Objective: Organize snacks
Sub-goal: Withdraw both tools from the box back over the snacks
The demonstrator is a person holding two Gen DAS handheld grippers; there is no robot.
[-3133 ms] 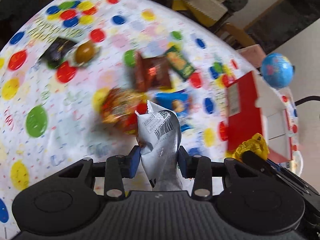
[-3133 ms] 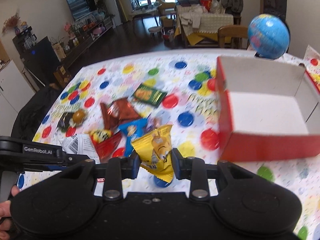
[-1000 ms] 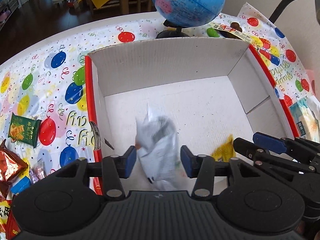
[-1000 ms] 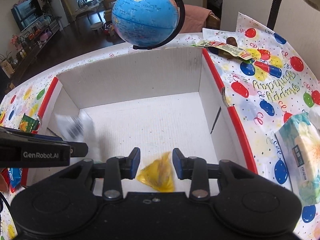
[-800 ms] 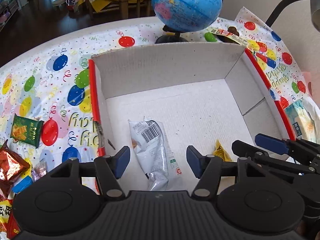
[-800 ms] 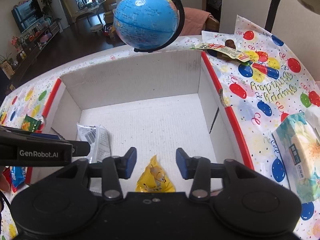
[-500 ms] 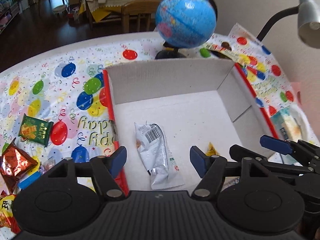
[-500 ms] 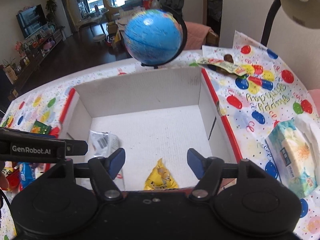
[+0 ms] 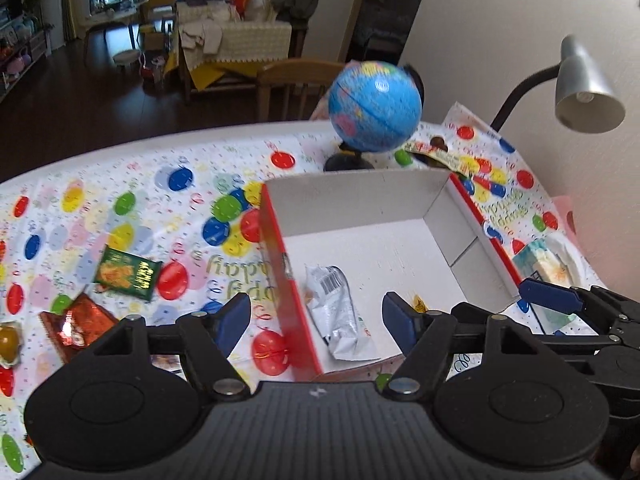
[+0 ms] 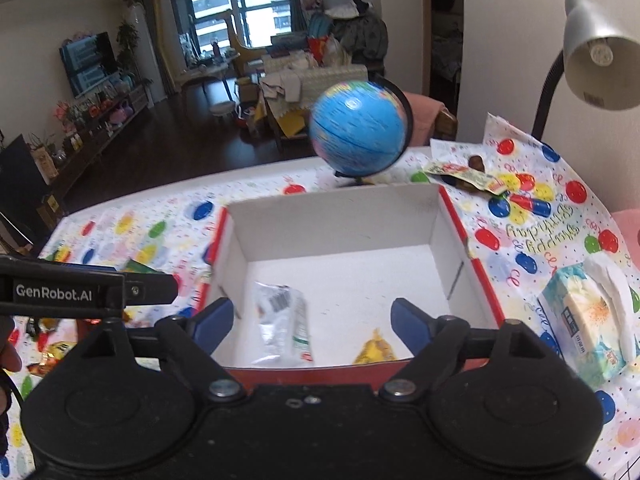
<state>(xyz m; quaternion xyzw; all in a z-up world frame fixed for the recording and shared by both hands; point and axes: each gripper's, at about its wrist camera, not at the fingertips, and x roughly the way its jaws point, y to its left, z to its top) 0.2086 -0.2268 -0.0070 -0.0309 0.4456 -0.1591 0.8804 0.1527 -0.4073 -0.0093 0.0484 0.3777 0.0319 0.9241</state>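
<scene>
I hold both grippers, left (image 9: 316, 322) and right (image 10: 312, 326), empty with jaws wide above the box (image 10: 336, 216). Its silver pack (image 10: 282, 326) lies at 7 o'clock, the yellow pack (image 10: 374, 350) at 5. Loose snacks (image 9: 128, 274) wait at 9 o'clock, so that's next.

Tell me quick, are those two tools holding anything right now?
Left tool: open, holding nothing; the silver packet lies in the box.
Right tool: open, holding nothing; the yellow packet lies in the box.
</scene>
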